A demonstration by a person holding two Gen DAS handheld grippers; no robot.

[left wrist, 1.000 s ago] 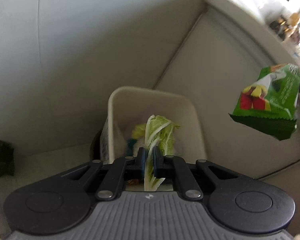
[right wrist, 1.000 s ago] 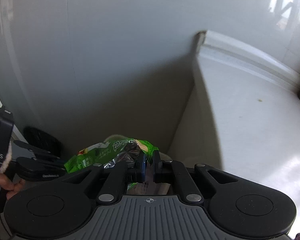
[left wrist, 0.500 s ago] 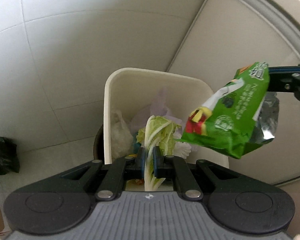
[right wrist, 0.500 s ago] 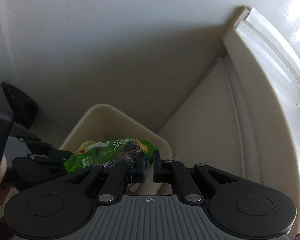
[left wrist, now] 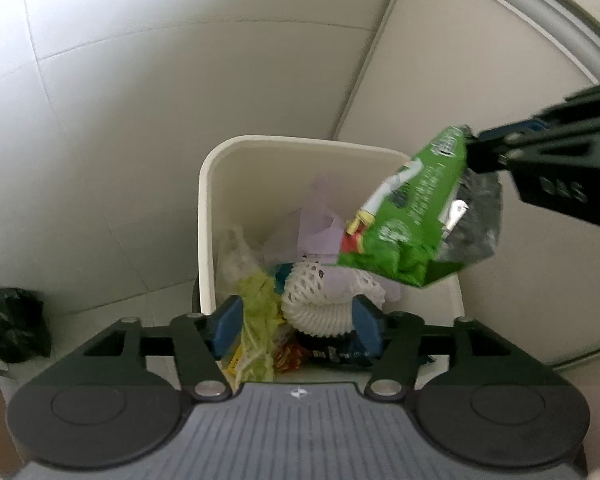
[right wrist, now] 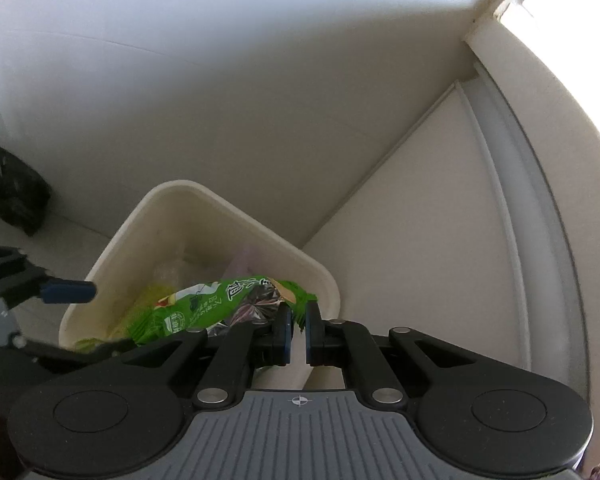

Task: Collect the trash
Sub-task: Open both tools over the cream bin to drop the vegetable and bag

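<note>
Both grippers tilt steeply down over the cream bin [left wrist: 208, 216], which stands on the floor in the corner between the tiled wall and a cabinet front. The left gripper [left wrist: 298, 328] hangs just above the bin's near rim; its jaws have just been opening and now stand well apart, gripping nothing. The cabbage leaf [left wrist: 256, 320] lies loose between the blue pads, close to the left one, down among the rubbish in the bin, beside a white foam net [left wrist: 320, 300] and a lilac bag [left wrist: 320, 228]. The right gripper [right wrist: 297, 334] reaches in from the right, its jaws nearly closed and pinching the top corner of a green snack bag [right wrist: 204, 304]. The bag hangs from the pads over the bin's right half, above the rubbish and clear of it. A black bag [left wrist: 8, 328] sits on the floor off to the left.
</note>
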